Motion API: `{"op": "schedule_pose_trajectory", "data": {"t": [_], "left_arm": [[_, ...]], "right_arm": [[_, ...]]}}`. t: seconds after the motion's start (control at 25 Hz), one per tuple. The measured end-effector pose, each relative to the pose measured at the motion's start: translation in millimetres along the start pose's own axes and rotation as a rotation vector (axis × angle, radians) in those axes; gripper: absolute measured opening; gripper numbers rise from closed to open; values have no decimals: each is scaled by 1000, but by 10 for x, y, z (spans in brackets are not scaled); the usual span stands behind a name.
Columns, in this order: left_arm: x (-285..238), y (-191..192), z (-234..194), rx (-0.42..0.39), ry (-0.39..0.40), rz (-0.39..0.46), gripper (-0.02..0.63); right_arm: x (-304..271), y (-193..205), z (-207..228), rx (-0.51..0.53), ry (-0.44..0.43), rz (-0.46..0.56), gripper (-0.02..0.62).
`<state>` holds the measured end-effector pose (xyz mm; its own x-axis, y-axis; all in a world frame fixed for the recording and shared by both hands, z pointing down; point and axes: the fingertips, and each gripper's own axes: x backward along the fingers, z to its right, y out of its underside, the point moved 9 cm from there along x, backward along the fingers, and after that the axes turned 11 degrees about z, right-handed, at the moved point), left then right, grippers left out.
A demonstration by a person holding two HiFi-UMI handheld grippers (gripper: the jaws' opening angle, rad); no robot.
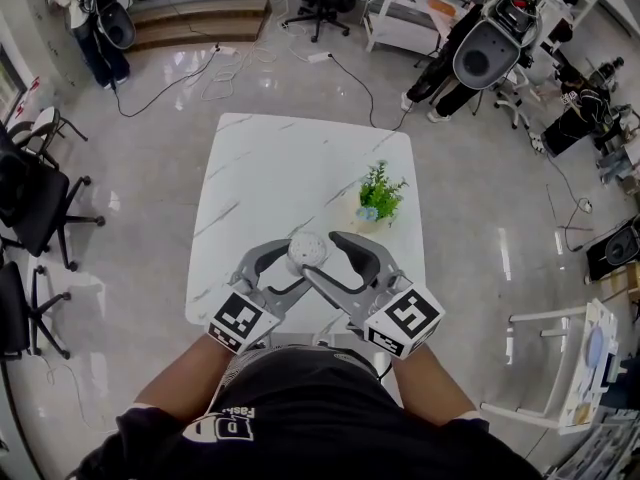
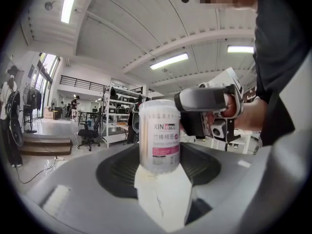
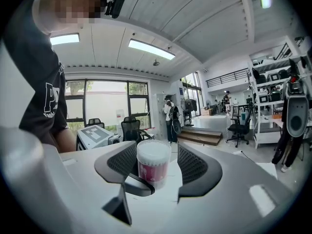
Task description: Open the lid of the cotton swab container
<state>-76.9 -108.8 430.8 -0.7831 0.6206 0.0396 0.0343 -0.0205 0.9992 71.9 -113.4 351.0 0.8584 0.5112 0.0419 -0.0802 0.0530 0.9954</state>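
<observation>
"cotton swab container (image 1: 307, 251), where is it?"

"upright, over the near edge of the white surface (image 1: 270, 168), between the two tools, a little near and left of the small potted plant (image 1: 380, 196)."

"who has it?"

"the left tool (image 1: 297, 266). its jaws pinch the lower part of the body. from the right tool's camera, one dark jaw of it shows at the container's base. a pink label (image 2: 165, 150) faces the left tool's camera."

"and the right tool (image 3: 156, 152)?"

"spread wide. the container's upper part stands between its ribbed pads, with a gap showing on one side, so it presses on nothing."

"the lid (image 2: 158, 105)?"

"a pale band rings the top and white swab tips show there. whether it sits tight or loose i cannot tell."

"is it resting on the surface?"

"both tool views show it against the room and ceiling. from the head view i cannot tell its height."

"anything else?"

"the tools come in from left and right, close together, with the left marker cube (image 1: 243, 320) and the right marker cube (image 1: 405, 320) nearest the person's dark shirt (image 1: 300, 408)."
</observation>
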Motion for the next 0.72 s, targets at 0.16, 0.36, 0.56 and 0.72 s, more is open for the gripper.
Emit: {"op": "schedule_pose_trajectory", "data": {"t": [0.16,0.36,0.56,0.72], "left_arm": [[-18,-8,21,-1,12,5,307],[-53,-32,53,-2,32,20,307],[-61,-35,49,0,43,21,307],[-60,-38,48,-6,48,18,308]], "right_arm": [[-46,29,-16,5,-13,-14,236],[-73,82,-24,18,-18,-30,236],[-93,87,-29,30,-29,-42,236],[-85,81,-16,15,-34,-42,236]]}}
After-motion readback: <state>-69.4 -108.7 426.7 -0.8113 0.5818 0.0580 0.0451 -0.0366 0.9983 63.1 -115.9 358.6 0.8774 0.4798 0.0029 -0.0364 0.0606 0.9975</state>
